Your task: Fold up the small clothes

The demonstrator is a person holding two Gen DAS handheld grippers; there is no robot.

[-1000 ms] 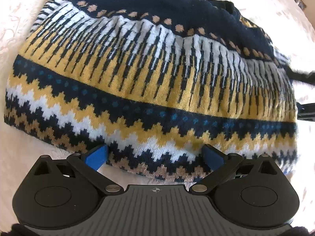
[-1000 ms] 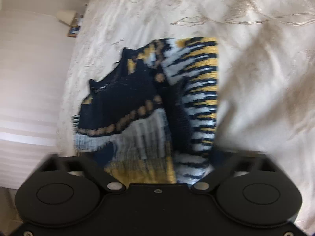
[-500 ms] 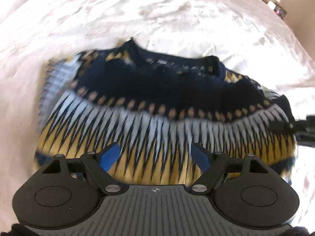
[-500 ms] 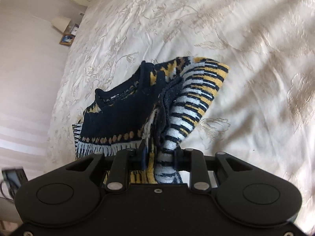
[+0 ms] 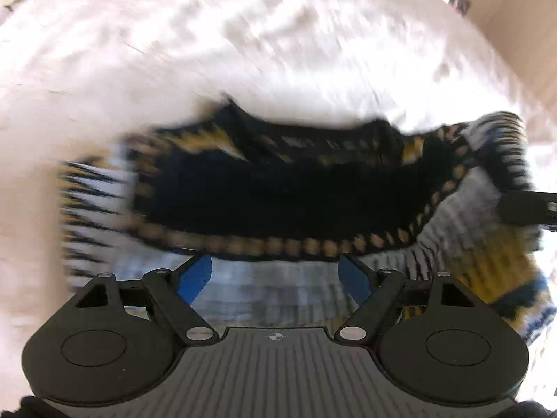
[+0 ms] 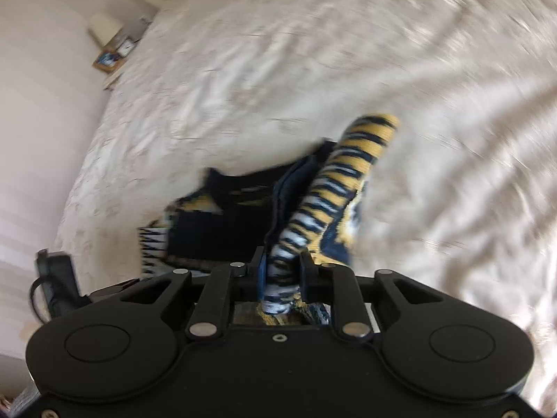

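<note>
A small knitted sweater (image 5: 278, 191), navy with yellow, white and tan bands, lies on a cream bedspread (image 5: 243, 35), neckline at the far side. My left gripper (image 5: 276, 275) is open and empty, its blue pads (image 5: 195, 277) above the near part of the sweater. My right gripper (image 6: 282, 268) is shut on a striped fold of the sweater (image 6: 334, 188) at its right edge and holds it raised. The right gripper also shows at the right edge of the left wrist view (image 5: 525, 207). Both views are blurred by motion.
The cream bedspread (image 6: 348, 52) reaches out on all sides of the sweater. A bedside table with a lamp and a small frame (image 6: 111, 45) stands by the wall past the bed's far corner. The left gripper's body (image 6: 55, 278) shows at the left.
My right gripper has closed on the sweater's right edge and lifted it. My left gripper stays open and has pulled up and back, so more of the sweater and bed shows.
</note>
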